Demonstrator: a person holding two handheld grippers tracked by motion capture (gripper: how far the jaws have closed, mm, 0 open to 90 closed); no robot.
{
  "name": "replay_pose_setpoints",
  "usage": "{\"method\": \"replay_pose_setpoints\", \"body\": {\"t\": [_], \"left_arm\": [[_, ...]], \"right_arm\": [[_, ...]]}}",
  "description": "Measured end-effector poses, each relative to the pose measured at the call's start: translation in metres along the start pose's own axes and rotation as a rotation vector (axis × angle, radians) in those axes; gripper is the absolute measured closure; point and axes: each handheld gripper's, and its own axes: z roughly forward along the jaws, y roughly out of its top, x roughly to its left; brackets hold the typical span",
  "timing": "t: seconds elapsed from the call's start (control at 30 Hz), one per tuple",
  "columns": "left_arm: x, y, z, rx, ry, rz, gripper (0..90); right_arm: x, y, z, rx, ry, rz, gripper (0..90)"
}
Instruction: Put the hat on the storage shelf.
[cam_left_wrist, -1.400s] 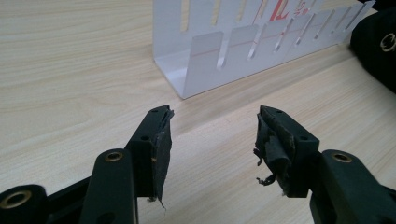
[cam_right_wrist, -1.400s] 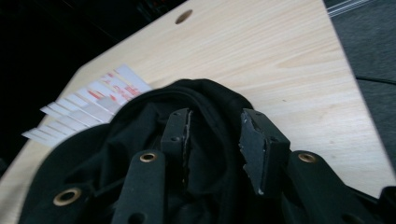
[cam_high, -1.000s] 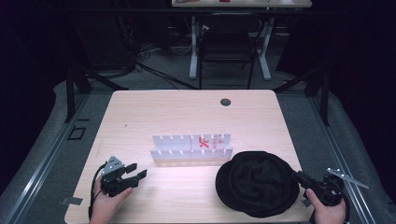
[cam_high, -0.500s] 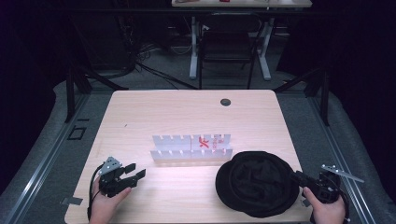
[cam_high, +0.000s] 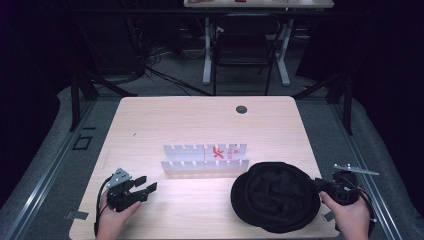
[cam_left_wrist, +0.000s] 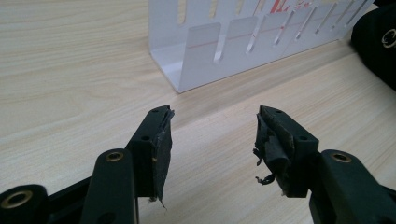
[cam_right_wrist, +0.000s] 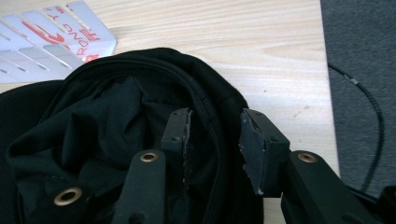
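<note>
While the left gripper (cam_left_wrist: 212, 135) rests spread near the white rack (cam_high: 205, 158), the right gripper (cam_right_wrist: 215, 140), beside the rack, straddles the black hat's (cam_high: 275, 196) rim, jaws parted.

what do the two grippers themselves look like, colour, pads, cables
Both are black. The left gripper has brass-ringed bolt holes and frayed dark pads, a grey plate on top and a black cable. The right gripper has similar chipped pads and a thin grey bar.

Bright lit table (cam_high: 200, 120), dark surroundings, soft high view.
</note>
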Motion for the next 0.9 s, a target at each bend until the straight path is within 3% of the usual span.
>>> {"method": "replay_pose_setpoints", "body": {"t": [0.23,0.57,0.9], "left_arm": [[0.0,0.0,0.0,-0.002,0.0,0.0,45.7],[0.0,0.0,0.001,0.006,-0.005,0.001,45.7],[0.0,0.0,0.001,0.006,-0.005,0.003,45.7]], "right_arm": [[0.006,0.013,-0.005,0.025,-0.006,-0.025,61.1],[0.018,0.023,0.003,0.146,-0.065,-0.09,64.2],[0.013,0.034,0.009,0.243,-0.121,-0.075,66.3]]}}
